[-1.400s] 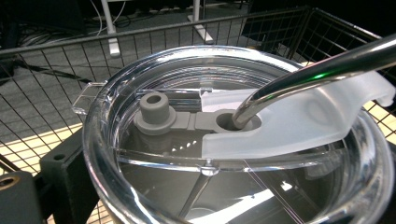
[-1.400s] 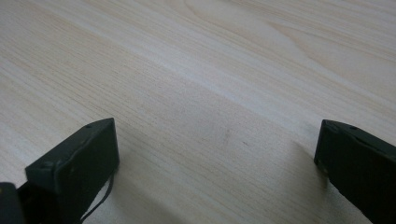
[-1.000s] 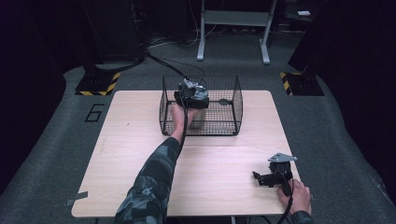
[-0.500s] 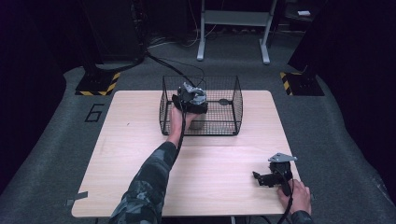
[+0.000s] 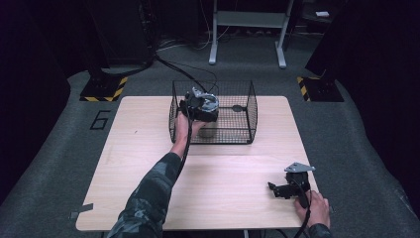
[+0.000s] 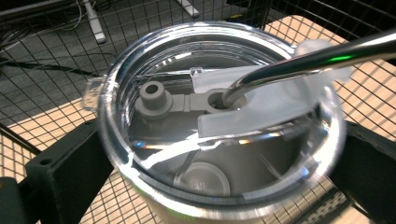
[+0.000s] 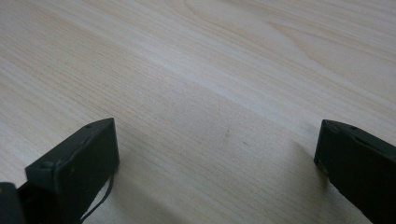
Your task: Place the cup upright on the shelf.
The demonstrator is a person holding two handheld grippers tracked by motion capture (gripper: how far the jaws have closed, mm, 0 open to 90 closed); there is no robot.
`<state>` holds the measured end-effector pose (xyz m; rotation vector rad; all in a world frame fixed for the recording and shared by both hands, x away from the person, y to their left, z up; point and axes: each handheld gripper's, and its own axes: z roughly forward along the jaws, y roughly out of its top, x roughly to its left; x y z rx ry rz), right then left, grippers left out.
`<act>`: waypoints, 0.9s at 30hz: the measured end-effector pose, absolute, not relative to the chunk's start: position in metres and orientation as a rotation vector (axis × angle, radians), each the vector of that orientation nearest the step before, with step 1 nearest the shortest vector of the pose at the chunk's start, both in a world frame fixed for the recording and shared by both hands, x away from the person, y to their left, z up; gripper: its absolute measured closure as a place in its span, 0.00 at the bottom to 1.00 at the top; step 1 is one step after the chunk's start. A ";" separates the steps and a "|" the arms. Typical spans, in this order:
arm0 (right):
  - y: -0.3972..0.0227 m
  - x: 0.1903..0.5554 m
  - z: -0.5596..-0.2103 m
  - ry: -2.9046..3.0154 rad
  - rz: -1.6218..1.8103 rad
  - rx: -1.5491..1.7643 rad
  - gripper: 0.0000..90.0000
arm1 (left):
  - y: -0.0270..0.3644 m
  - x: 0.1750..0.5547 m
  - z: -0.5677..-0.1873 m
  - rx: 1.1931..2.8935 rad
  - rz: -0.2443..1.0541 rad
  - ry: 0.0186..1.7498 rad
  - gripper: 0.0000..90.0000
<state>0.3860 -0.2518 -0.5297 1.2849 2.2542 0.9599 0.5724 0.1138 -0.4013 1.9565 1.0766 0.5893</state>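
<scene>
A steel tumbler (image 6: 205, 186) with a clear lid (image 6: 140, 70) and a bent metal straw (image 6: 308, 58) stands inside the black wire basket (image 5: 250, 106). My left gripper (image 6: 215, 186) has one jaw on each side of the tumbler's body, just under the lid, and is shut on it. From the high view, the left gripper (image 5: 200, 106) is over the basket's near left part, with the tumbler (image 5: 207, 131) below it. My right gripper (image 5: 272, 189) rests on the wooden table (image 5: 148, 148) near its front right corner. Its jaws stand wide open over bare wood (image 7: 215, 158).
The basket stands at the table's far middle, with a small dark object (image 5: 238, 107) on its floor. Beyond the table are a metal stand's legs (image 5: 247, 34), floor cables and hazard-striped bases (image 5: 104, 89). A number 6 (image 5: 100, 120) is marked on the floor at left.
The left gripper has sunk slightly and drifted toward the basket's near side with the tumbler. The right gripper has stayed put.
</scene>
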 end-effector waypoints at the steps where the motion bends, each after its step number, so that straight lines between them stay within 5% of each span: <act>1: -0.252 0.386 -0.530 2.254 0.960 1.285 0.00 | 0.116 0.571 -0.399 1.976 0.587 1.068 0.00; 27: -0.252 0.386 -0.530 2.249 0.952 1.283 0.00 | 0.170 0.488 -0.363 2.052 0.626 0.966 0.00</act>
